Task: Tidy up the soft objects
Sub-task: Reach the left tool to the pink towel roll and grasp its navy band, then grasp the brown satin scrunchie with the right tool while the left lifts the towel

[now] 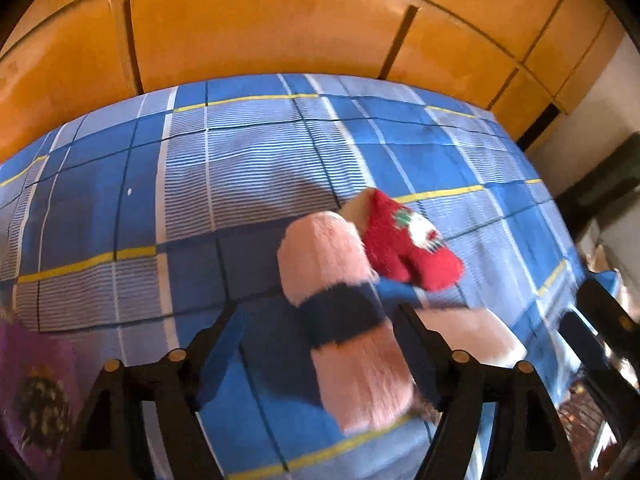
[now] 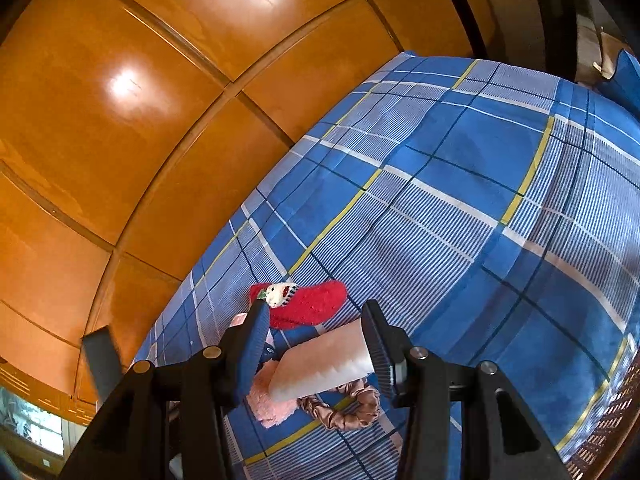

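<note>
A fuzzy pink sock with a navy band lies on the blue plaid bedsheet, just ahead of and between my left gripper's open fingers. A red fuzzy sock with a white figure lies behind it. In the right wrist view the red sock lies ahead. My right gripper is open around a pale pink and white sock, which rests on the sheet. Beneath it lie part of the fuzzy pink sock and a bronze satin scrunchie.
Orange wooden wardrobe panels stand behind the bed. A purple patterned item lies at the left edge of the left wrist view. Dark furniture stands beyond the bed's right side.
</note>
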Available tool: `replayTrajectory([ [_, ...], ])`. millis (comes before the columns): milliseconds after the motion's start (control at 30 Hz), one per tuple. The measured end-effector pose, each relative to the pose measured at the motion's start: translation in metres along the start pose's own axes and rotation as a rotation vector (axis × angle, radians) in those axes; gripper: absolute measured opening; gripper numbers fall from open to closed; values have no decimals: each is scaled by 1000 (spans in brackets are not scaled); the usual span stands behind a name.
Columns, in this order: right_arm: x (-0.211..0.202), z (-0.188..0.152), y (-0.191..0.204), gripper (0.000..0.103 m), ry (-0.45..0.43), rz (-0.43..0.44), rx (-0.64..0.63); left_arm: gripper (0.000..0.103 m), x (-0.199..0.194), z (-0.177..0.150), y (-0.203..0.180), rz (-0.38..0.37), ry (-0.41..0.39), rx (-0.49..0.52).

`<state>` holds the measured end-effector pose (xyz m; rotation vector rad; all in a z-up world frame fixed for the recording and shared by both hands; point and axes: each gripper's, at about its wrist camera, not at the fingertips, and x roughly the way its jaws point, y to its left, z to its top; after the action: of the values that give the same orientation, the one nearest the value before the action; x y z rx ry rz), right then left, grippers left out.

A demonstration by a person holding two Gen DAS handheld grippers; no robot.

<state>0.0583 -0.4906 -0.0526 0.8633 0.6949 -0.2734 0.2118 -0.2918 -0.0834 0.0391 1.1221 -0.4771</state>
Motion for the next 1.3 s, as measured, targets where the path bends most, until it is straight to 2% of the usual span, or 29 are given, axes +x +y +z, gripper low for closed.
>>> replayTrajectory([
  [133,1,0,0,48,6,0,-5,79,20,4,7,-18,34,-40],
  [200,1,0,1,48,6,-1,-8,76,19,3,8,-24,15,-28],
  [267,1,0,1,48,3,-5,-12,62,16,-1,7,-45,8,-10],
  [300,1,0,1,48,3,-6,-12,58,14,-4,8,-59,5,-4],
  [367,1,0,1,48,-3,-10,-14,42,8,-11,8,-85,3,2],
  [533,3,0,0,48,2,-21,-18,38,-9,-33,7,-62,-8,90],
  [700,10,-1,4,48,37,-36,-45,38,-29,-62,23,-62,-9,98],
  [800,24,-5,10,48,150,-45,-89,38,-43,-84,29,-52,-17,134],
  [900,40,-14,19,48,302,-73,-152,38,-53,-103,32,-43,-34,173],
  [967,48,-22,29,51,387,-112,-242,38,-58,-113,32,-39,-48,197],
  [1100,59,-33,48,67,460,-180,-421,39,-63,-124,38,-46,-58,197],
  [1167,65,-40,56,68,523,-216,-505,40,-63,-127,41,-59,-55,180],
  [1300,69,-56,63,68,632,-246,-596,40,-61,-133,45,-86,-47,152],
])
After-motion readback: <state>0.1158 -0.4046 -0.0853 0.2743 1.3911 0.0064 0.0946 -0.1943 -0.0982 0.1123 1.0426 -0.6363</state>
